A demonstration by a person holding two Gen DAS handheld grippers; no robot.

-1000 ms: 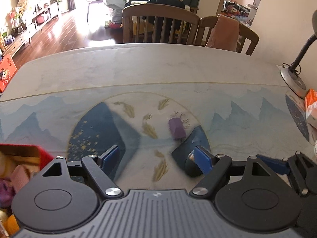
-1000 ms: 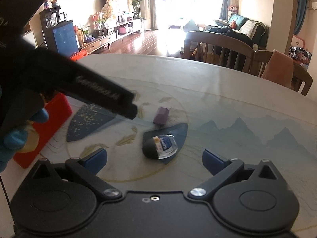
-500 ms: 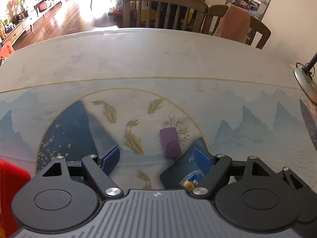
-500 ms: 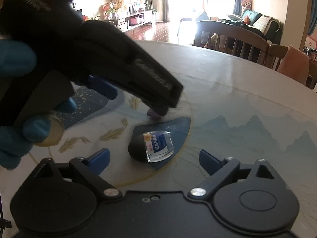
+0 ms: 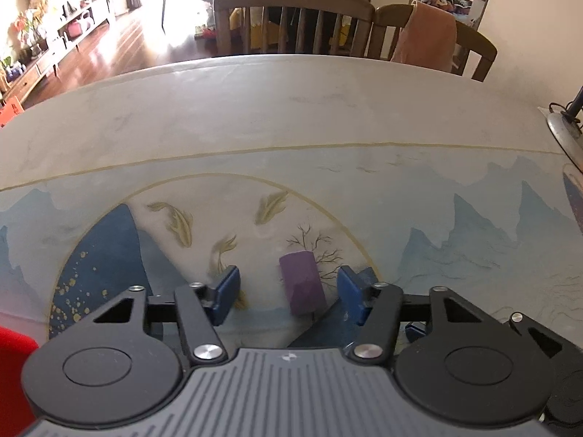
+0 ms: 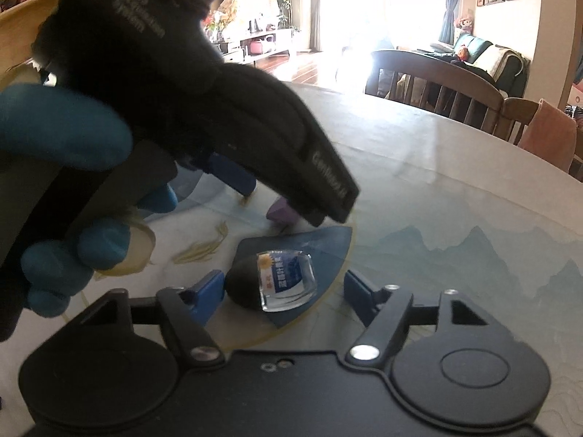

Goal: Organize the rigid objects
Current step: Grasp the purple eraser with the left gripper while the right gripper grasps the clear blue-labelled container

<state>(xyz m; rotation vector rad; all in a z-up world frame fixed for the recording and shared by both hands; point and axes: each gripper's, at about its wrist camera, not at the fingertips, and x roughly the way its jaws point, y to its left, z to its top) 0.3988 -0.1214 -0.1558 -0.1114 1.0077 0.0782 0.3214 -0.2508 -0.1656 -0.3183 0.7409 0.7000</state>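
Left wrist view: left gripper (image 5: 288,291) points down at the table (image 5: 291,116), which carries a printed mat with blue mountains and gold fish. Purple block (image 5: 301,281) lies flat on the mat between the two blue pads, closer to the right-side pad; gaps show on both sides, so no contact. Jaws have just been closing, now about half spread, with the block between them and not clamped. Red box (image 5: 14,371) corner sits at the lower left edge. Two wooden chairs (image 5: 295,18) stand behind the far table edge, the right one draped with a pink cloth (image 5: 426,36). A lamp base (image 5: 563,134) rests at the right table edge. Right wrist view: right gripper (image 6: 282,293) hovers low over a small black item with a clear, blue-labelled face (image 6: 271,280), lying on a dark blue patch of the mat. Left-side pad sits just beside the black end, contact unclear; right-side pad stands apart from the clear face. Jaws have just been closing, medium spread, item between them, not pinched. A hand in a blue glove (image 6: 62,189) holds the left gripper's black body across the upper left of this view, its tips coming down around the purple block, mostly hidden here.
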